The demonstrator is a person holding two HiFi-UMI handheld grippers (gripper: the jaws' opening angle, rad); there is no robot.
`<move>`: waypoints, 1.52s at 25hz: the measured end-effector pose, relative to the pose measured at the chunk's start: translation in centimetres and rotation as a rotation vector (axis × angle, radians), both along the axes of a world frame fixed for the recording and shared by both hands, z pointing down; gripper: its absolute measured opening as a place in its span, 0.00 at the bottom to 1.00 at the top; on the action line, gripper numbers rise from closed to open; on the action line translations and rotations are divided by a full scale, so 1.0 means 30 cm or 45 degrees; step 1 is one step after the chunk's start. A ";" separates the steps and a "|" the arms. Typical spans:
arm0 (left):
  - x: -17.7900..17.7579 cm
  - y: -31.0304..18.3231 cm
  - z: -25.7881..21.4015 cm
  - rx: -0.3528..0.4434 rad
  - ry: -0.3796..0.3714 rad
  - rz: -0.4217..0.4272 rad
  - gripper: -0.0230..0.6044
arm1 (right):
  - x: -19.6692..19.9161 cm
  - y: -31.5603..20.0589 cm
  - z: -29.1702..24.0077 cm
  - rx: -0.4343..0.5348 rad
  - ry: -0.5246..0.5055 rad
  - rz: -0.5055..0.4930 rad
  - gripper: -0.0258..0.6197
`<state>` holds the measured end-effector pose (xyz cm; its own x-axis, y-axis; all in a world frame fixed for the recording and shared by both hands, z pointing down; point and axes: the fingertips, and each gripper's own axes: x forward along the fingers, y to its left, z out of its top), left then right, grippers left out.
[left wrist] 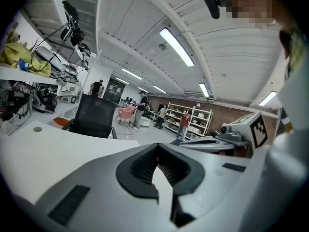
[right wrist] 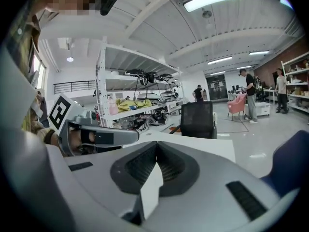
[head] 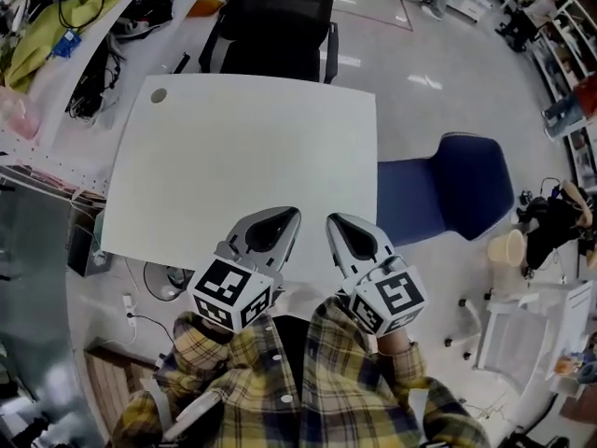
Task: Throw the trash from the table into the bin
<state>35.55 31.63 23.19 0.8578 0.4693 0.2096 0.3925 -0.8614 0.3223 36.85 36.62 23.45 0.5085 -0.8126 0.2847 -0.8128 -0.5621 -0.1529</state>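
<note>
Left gripper (head: pixel 283 218) and right gripper (head: pixel 338 222) hung over the table's (head: pixel 242 147) near edge, each with jaws together and nothing between. No trash showed on the table. A small round spot (head: pixel 159 94) sat at its far left corner, kind unclear. No bin showed in any view.

Risk: a blind search swing might clip the blue chair (head: pixel 457 189) off the right edge.

Only the head view showed the whole tabletop. The gripper views showed distant shelves (right wrist: pixel 140 105).
</note>
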 end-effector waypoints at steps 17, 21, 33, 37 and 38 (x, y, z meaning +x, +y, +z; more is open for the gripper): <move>-0.032 -0.109 -0.019 -0.003 0.001 0.063 0.05 | -0.014 -0.135 0.021 0.012 -0.084 0.013 0.04; -0.034 -0.111 -0.024 -0.011 0.009 0.066 0.05 | -0.020 -0.145 0.023 -0.003 -0.088 -0.010 0.04; -0.021 -0.103 -0.023 -0.015 0.012 0.034 0.05 | -0.006 -0.128 0.027 -0.003 -0.095 -0.030 0.04; -0.020 -0.100 -0.018 -0.017 0.004 0.020 0.05 | 0.007 -0.115 0.025 0.000 -0.105 -0.031 0.04; -0.021 -0.100 -0.017 -0.017 0.003 0.017 0.05 | 0.009 -0.113 0.027 -0.001 -0.107 -0.033 0.04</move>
